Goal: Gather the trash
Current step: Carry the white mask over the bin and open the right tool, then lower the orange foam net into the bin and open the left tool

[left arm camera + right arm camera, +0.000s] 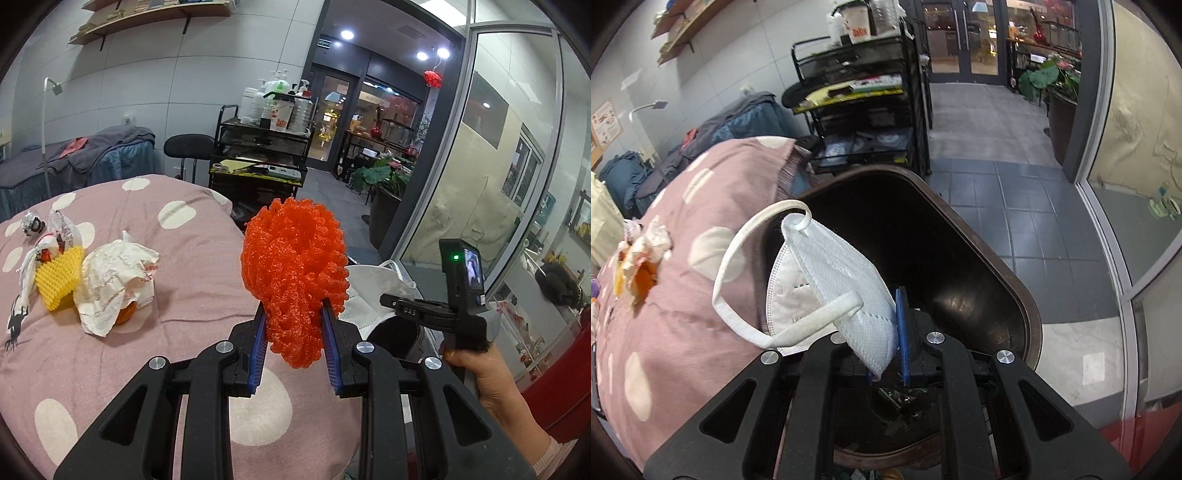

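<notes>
Now L gripper (295,328) pinches orange foam net (295,273); R gripper (886,347) clamps white mask (827,288).

L gripper (295,325), R gripper (886,332) — jaws clamped

Black gripper frame (295,369), blue fingers (258,354), silver screws

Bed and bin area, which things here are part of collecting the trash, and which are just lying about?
Job:
orange foam net in left gripper
white face mask in right gripper
dark trash bin
crumpled paper wrapper
yellow foam net
knotted plastic bag

Lying about:
black cart
stool
potted plant
</notes>
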